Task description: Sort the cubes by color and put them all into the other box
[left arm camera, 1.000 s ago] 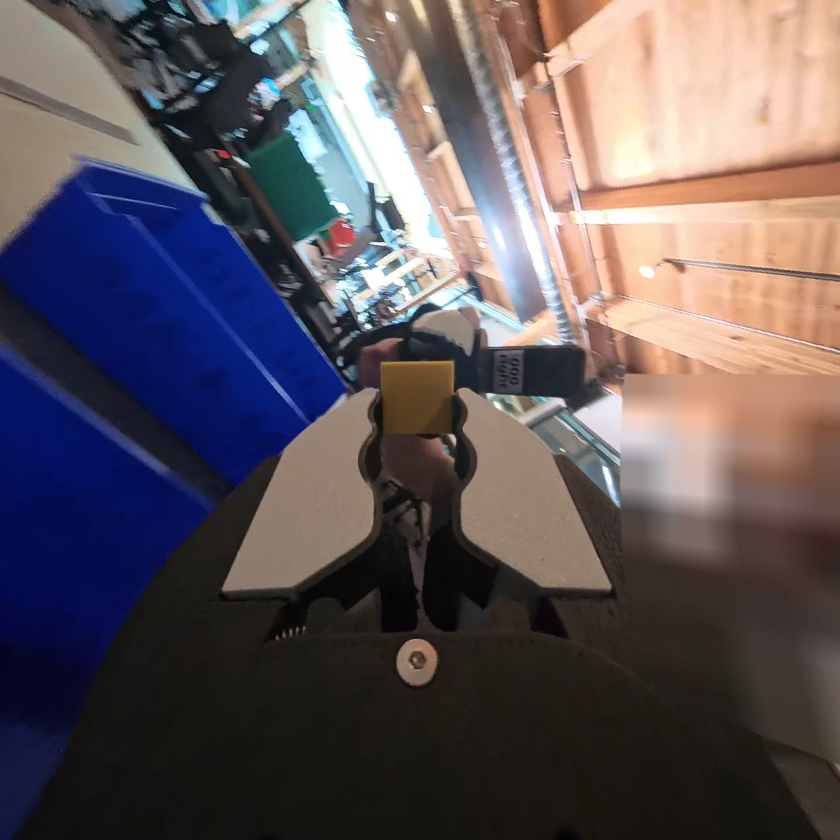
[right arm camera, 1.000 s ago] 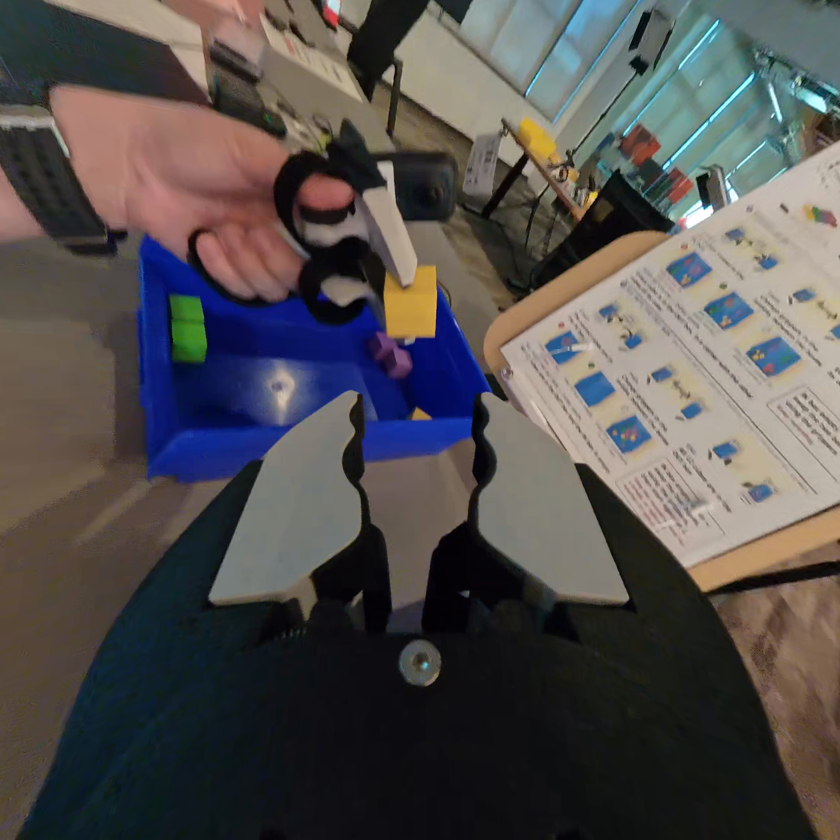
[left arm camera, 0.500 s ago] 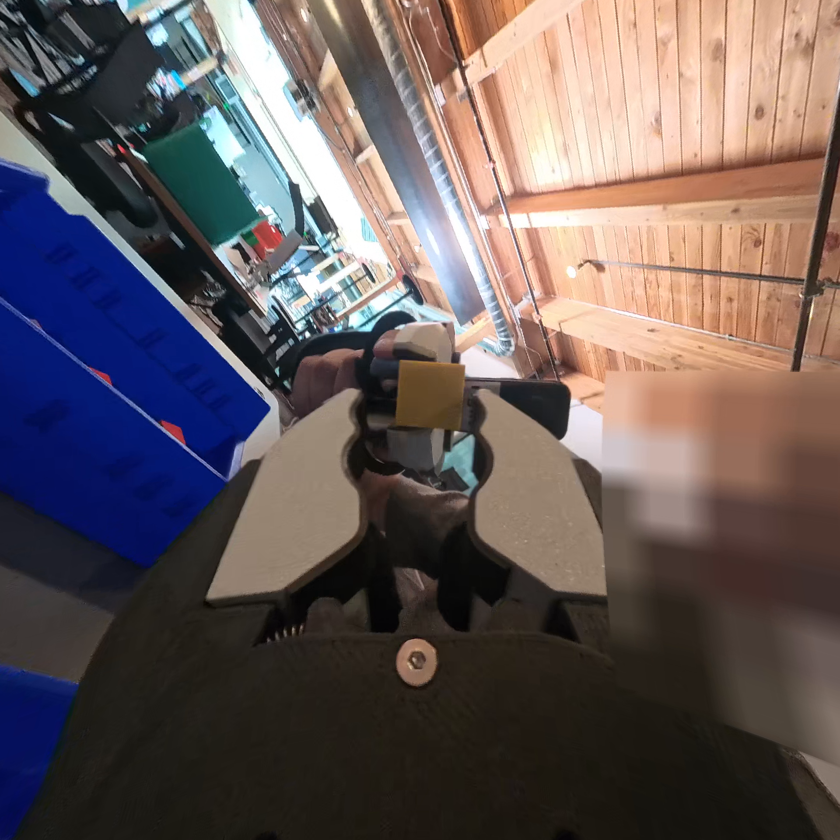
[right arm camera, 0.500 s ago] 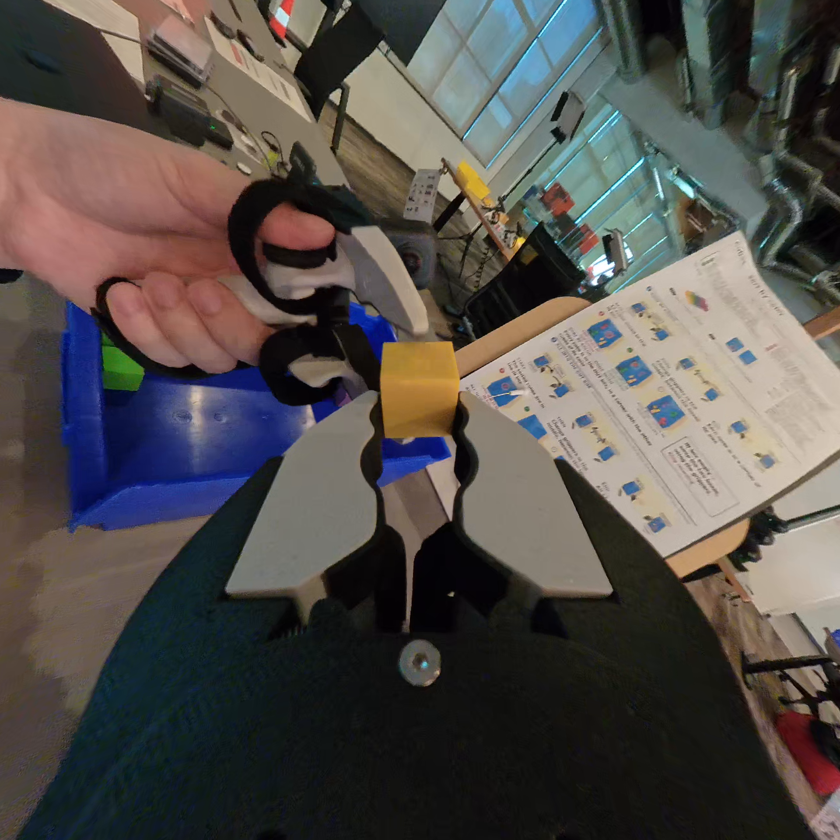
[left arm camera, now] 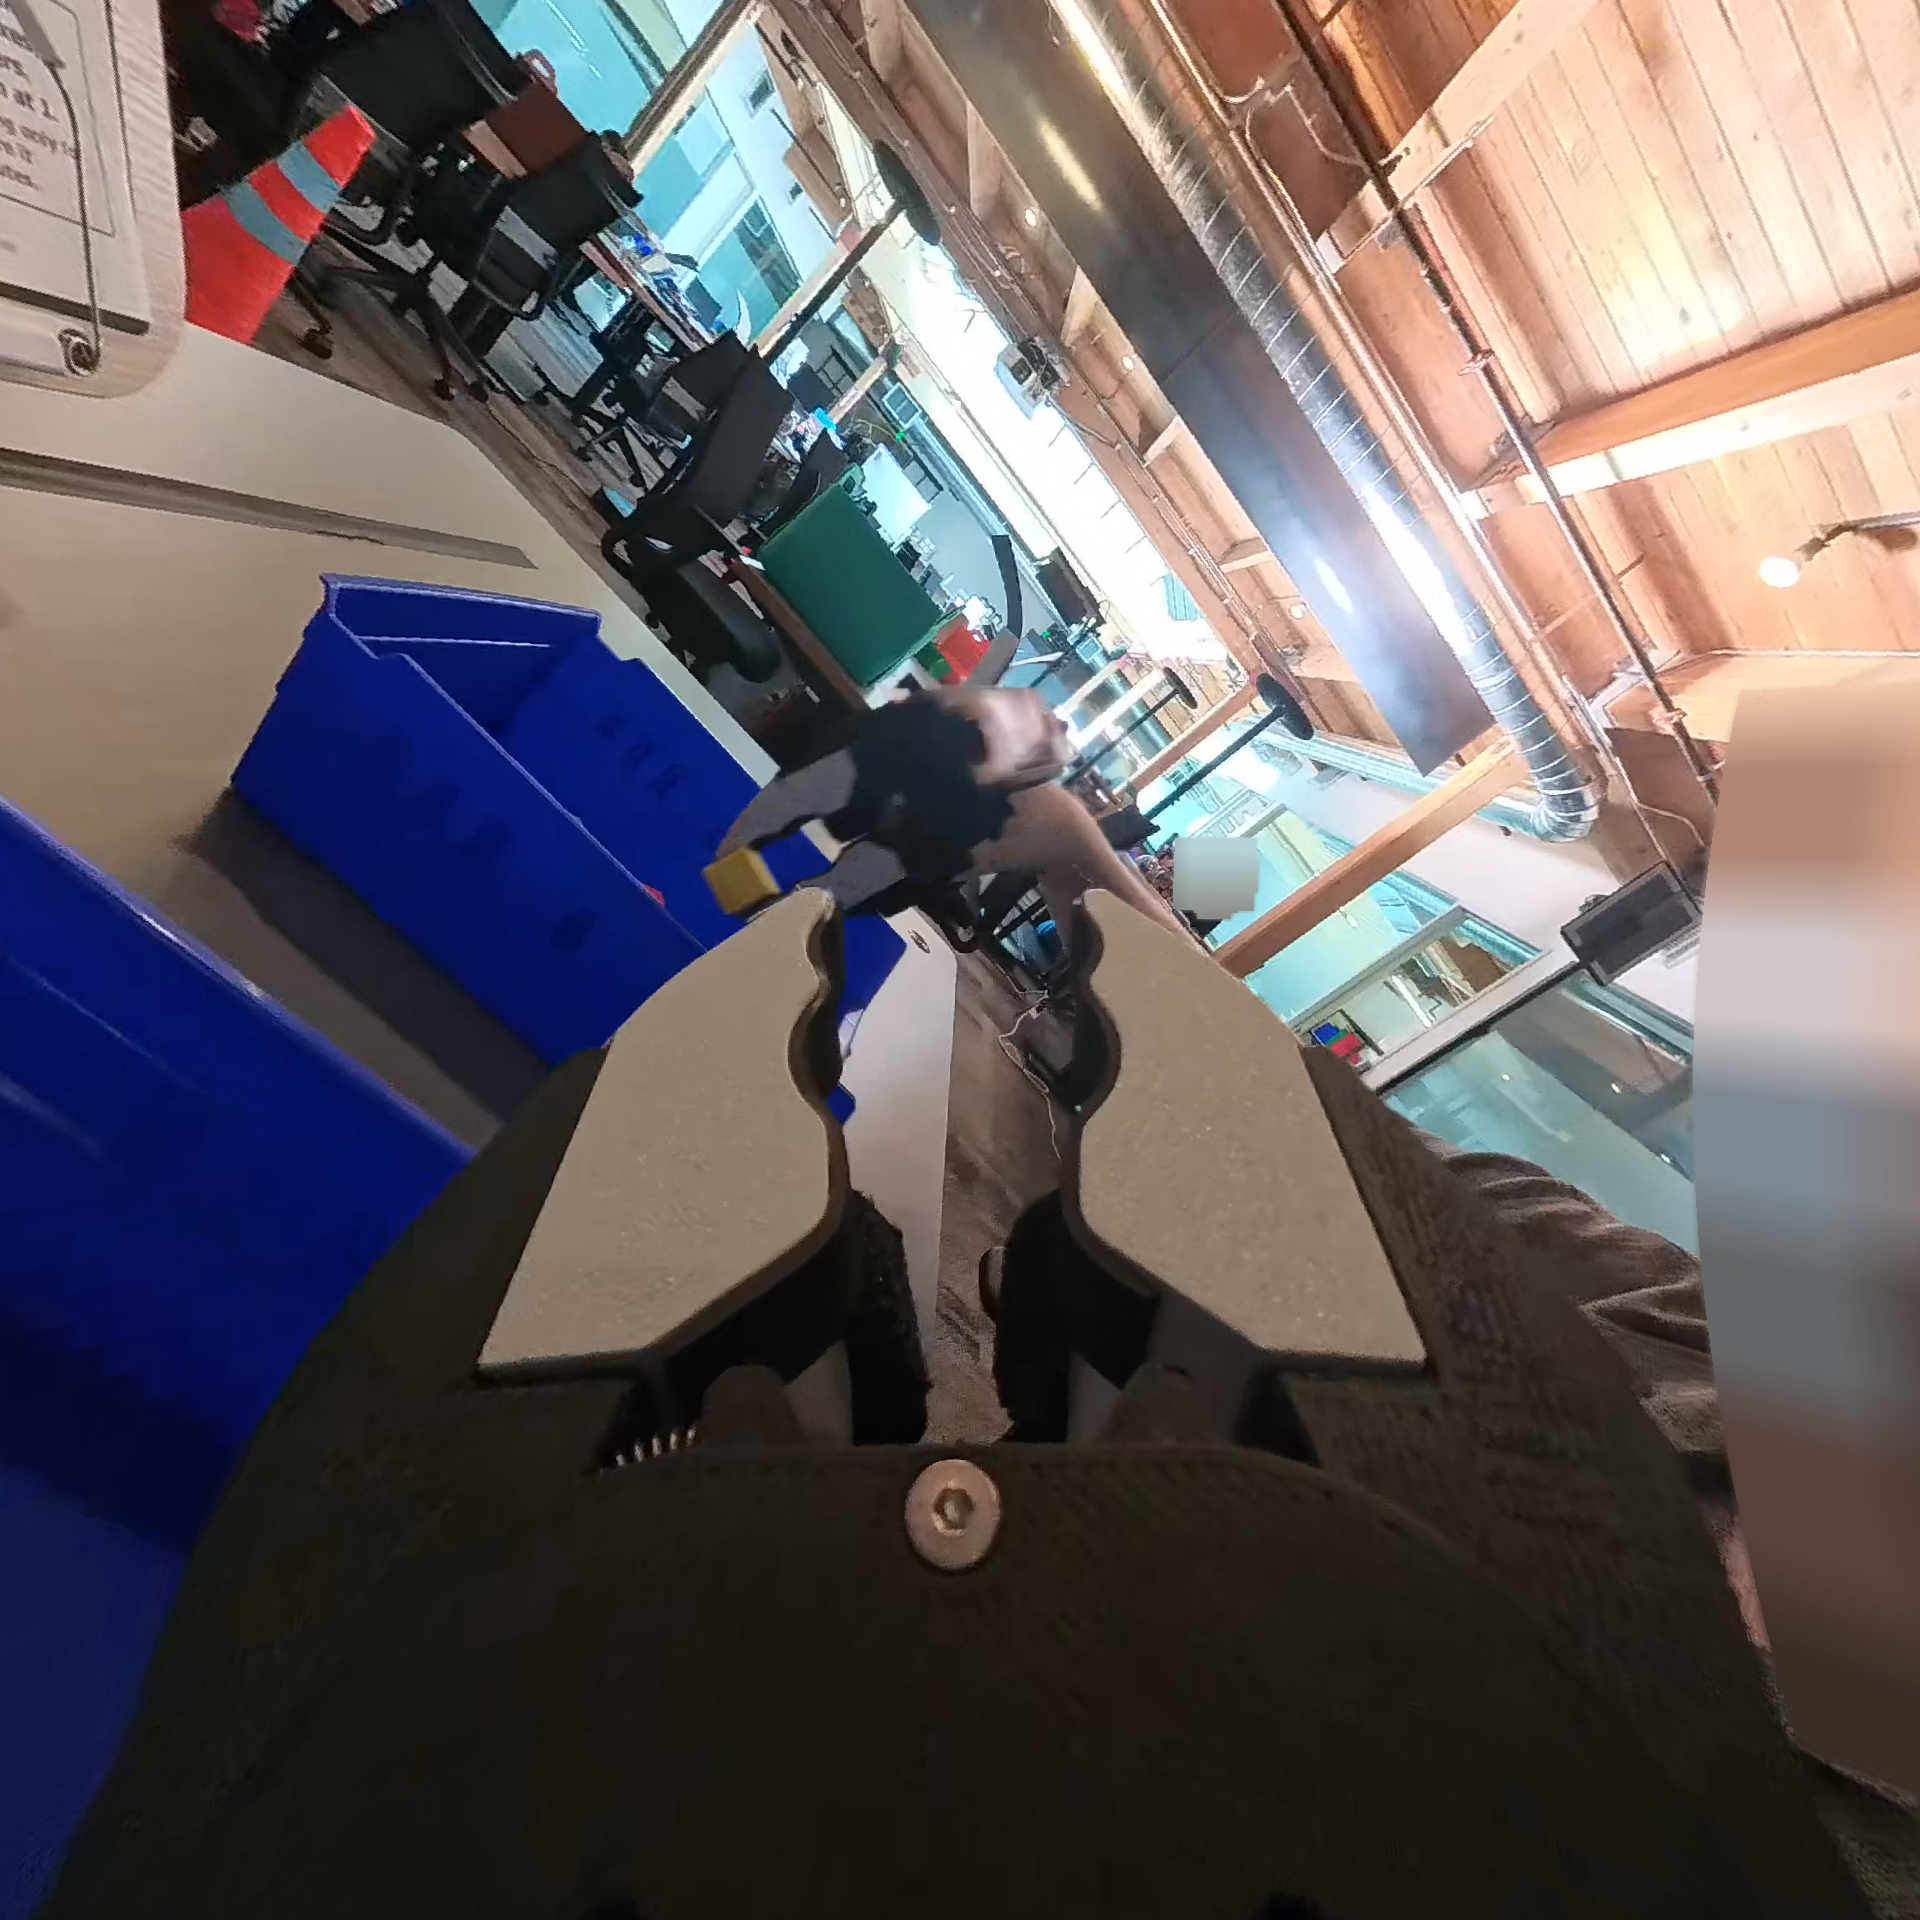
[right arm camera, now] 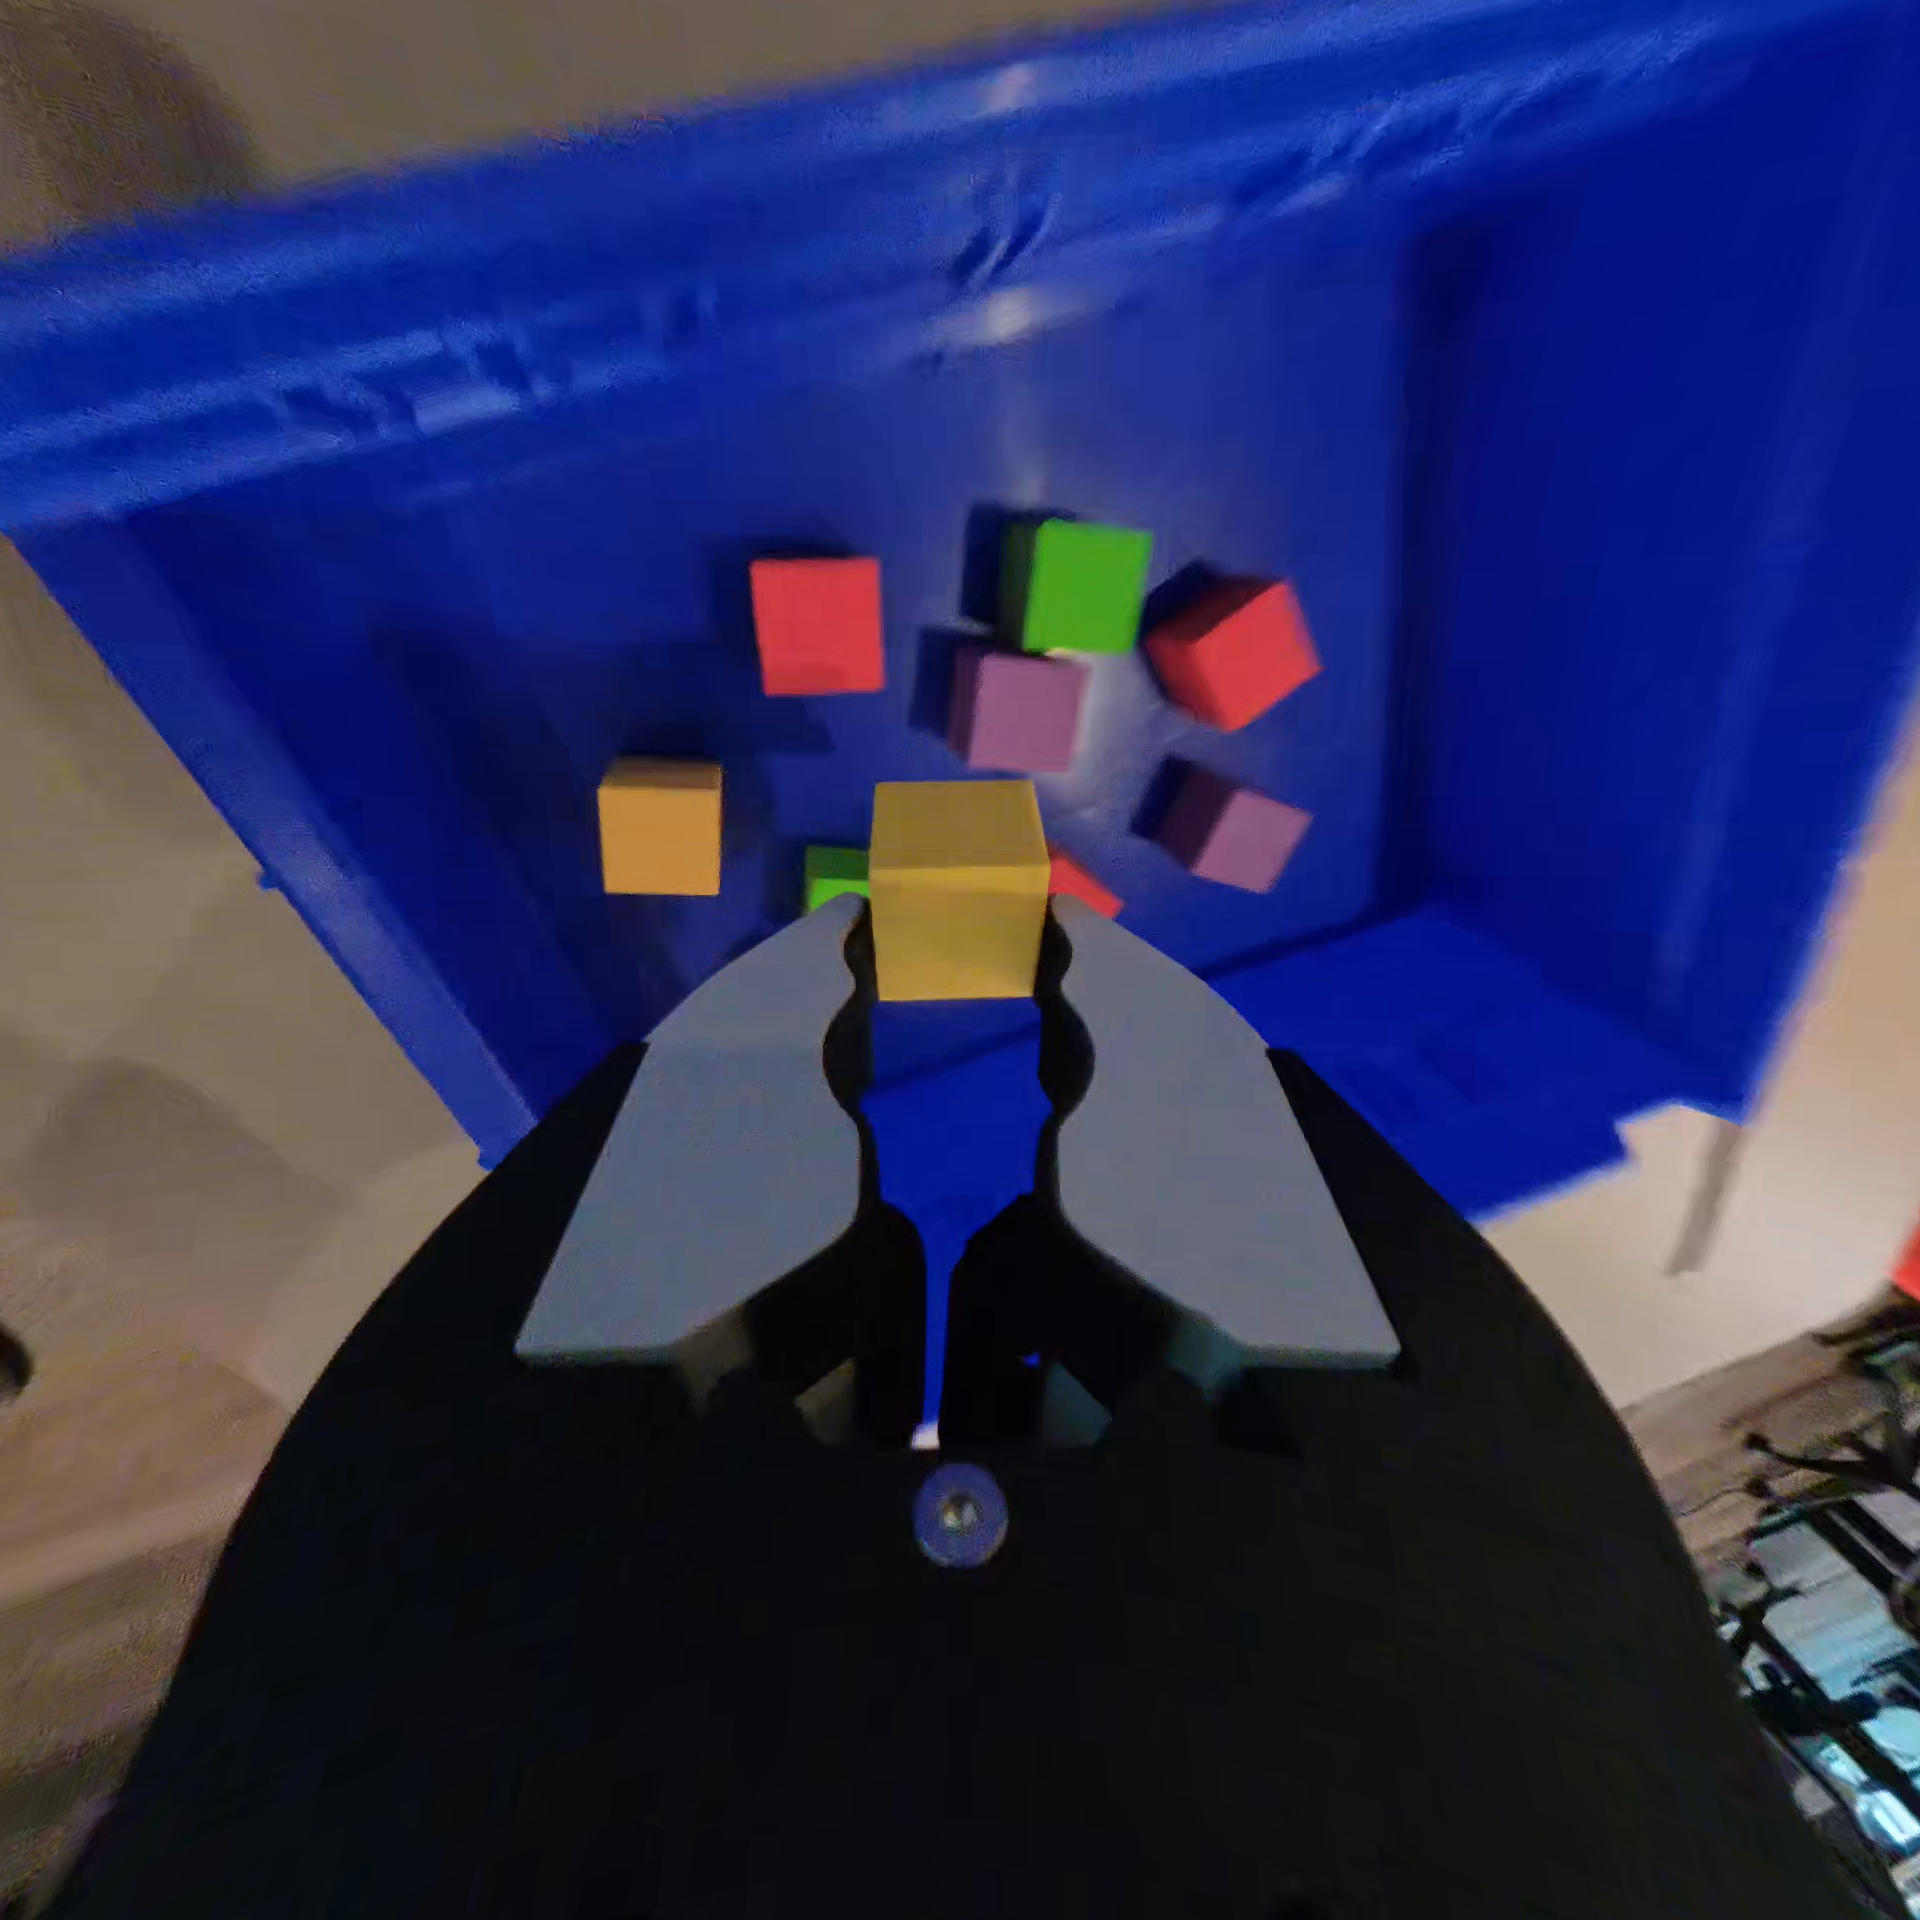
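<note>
My right gripper is shut on a yellow cube, both pads pressed to its sides, above a blue bin that holds several coloured cubes. Below it lie an orange-yellow cube, red cubes, purple cubes and green cubes. My left gripper is open with nothing between its fingers. The left wrist view shows the right gripper farther off with the yellow cube at its tips, over a blue bin.
Another blue bin stands at the left of the left wrist view on a beige table. A printed sheet on a board is at the top left. Chairs, desks and a wooden ceiling lie beyond.
The yellow cube passed from my left gripper to my right: the left opened and let go, the right closed on it. The right then swung over the bin of cubes, away from the left.
</note>
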The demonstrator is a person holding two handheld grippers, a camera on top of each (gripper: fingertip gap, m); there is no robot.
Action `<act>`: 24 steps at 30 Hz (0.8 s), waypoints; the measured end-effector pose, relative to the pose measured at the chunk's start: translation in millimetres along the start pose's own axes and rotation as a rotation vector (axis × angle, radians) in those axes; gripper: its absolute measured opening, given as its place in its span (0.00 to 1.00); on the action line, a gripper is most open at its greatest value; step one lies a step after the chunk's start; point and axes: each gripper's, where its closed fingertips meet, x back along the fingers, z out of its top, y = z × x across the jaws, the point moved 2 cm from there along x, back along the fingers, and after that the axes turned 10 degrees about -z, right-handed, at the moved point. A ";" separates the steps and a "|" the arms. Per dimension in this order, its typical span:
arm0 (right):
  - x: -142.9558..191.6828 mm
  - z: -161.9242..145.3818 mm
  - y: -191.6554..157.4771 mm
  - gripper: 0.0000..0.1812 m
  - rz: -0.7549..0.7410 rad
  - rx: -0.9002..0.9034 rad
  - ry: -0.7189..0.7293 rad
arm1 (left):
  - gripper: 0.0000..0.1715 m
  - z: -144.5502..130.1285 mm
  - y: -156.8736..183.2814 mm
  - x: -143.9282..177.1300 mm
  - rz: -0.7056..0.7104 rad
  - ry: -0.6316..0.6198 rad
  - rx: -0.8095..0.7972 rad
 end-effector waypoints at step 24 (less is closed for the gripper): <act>-27.3 -3.6 -12.9 0.26 0.093 -0.004 -0.172 | 0.26 -60.0 -47.6 87.2 0.694 -0.822 -0.139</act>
